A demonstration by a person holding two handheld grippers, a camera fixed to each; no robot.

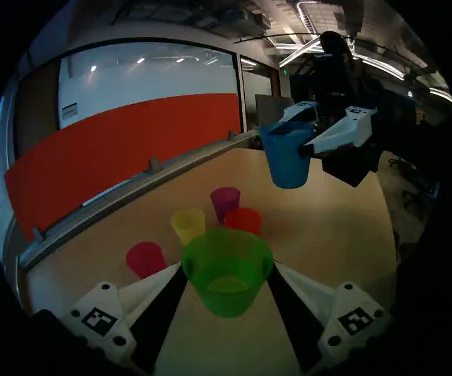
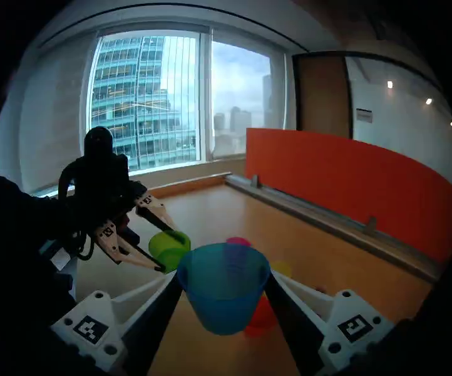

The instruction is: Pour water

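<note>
Green cup (image 1: 227, 297) clamped in left tongs (image 1: 227, 268); blue cup (image 2: 223, 310) clamped in right tongs (image 2: 223, 276).

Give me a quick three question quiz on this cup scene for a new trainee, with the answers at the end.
1. Which cup does the right gripper hold? A green, B blue, C yellow.
2. True or false: the left gripper holds nothing.
3. How many cups stand on the table, free of both grippers?

Key
1. B: the blue cup sits between its fingers.
2. False: it is closed on the green cup.
3. Four: the pink cup, yellow cup, purple cup and orange-red cup.
</note>
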